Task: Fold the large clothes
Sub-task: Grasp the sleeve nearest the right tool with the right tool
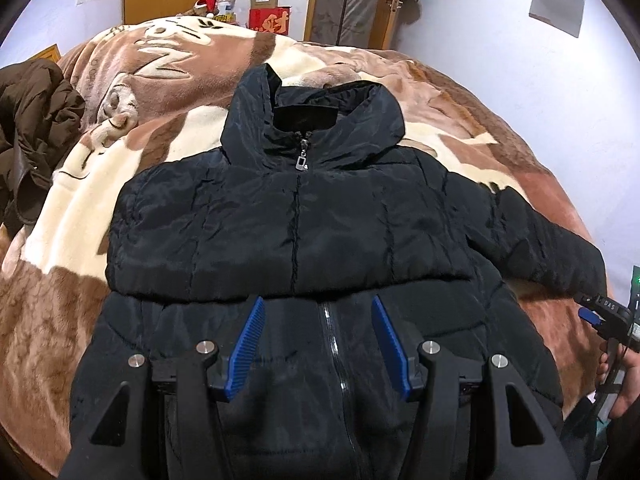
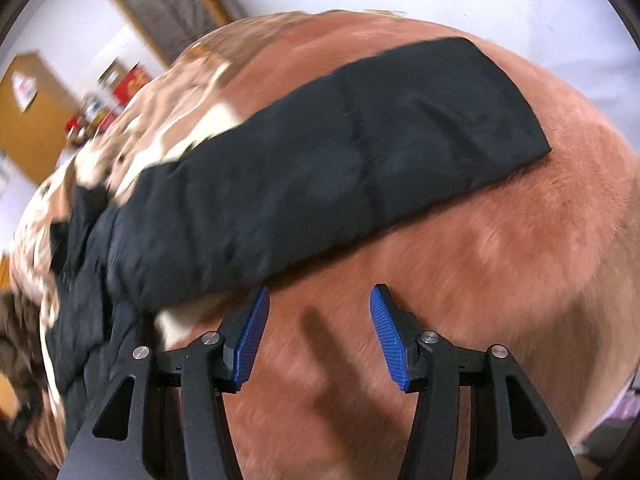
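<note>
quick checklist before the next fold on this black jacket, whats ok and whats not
1. Left claw empty, pads apart over the black jacket: ok.
2. Right claw empty, only blanket between its pads: ok.
3. Right sleeve lying flat, stretched out sideways, not yet folded in: not ok.
4. Zipper closed up to the collar: ok.
5. Left sleeve placement: cannot tell, not visible.
6. Brown coat clear of the jacket: ok.
</note>
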Tool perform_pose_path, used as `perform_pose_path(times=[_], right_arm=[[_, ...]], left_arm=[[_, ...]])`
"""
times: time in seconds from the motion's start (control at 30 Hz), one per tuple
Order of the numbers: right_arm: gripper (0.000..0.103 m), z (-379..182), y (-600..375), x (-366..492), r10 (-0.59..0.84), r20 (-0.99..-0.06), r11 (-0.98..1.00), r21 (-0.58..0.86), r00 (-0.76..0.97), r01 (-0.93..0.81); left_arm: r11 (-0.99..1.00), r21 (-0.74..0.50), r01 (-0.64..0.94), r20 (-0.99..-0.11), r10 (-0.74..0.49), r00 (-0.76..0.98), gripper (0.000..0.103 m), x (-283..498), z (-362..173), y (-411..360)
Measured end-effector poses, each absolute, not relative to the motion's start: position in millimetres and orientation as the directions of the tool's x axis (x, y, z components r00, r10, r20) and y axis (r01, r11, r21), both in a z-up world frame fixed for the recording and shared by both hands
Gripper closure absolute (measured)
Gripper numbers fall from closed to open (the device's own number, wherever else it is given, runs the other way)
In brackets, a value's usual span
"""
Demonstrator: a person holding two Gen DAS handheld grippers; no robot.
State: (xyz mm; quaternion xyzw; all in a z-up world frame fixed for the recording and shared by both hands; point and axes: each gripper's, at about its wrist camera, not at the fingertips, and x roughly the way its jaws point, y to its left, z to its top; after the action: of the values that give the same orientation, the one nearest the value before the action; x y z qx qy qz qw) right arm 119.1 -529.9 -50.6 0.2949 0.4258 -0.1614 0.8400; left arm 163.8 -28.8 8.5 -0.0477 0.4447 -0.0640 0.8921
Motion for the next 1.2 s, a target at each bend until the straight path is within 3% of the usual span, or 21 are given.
perform_pose_path(times=[0.4,0.47,0.5,0.6,0.93,1.07,1.2], right_arm=[[0.05,-59,-577,136,-0.041,-0.738,0.639,0.498,0.673,0.586],[0.076,-49,-574,135,-0.075,-0.743,0.656,0.465,0.665,0.594],[0.083,-44,-572,136,-0.078,-0.743,0.663,0.459,0.665,0.591],[0.089,-16,-560,134,-0.087,-0.727,0.709,0.436,0.681,0.555],[0.091,127,-443,138,0.08,-0.542,0.885,0.425,0.836,0.191],[0.091,159,-383,156,0.196,-0.502,0.91,0.414,0.843,0.034],[0.091,155,-319,190,0.292,-0.524,0.919,0.385,0.8,-0.083]], left_arm=[[0.988,-0.157,0.006,-0.826,-0.135,0.547,0.045,181,-22,-17],[0.988,-0.156,0.0,-0.824,-0.13,0.551,0.045,180,-21,-14],[0.988,-0.157,-0.003,-0.823,-0.129,0.554,0.045,180,-20,-12],[0.987,-0.158,-0.012,-0.816,-0.124,0.564,0.045,178,-16,-5],[0.98,-0.195,-0.05,-0.79,-0.126,0.6,0.045,163,1,21],[0.973,-0.219,-0.067,-0.775,-0.132,0.618,0.045,154,5,35],[0.966,-0.239,-0.099,-0.769,-0.126,0.626,0.045,148,4,53]])
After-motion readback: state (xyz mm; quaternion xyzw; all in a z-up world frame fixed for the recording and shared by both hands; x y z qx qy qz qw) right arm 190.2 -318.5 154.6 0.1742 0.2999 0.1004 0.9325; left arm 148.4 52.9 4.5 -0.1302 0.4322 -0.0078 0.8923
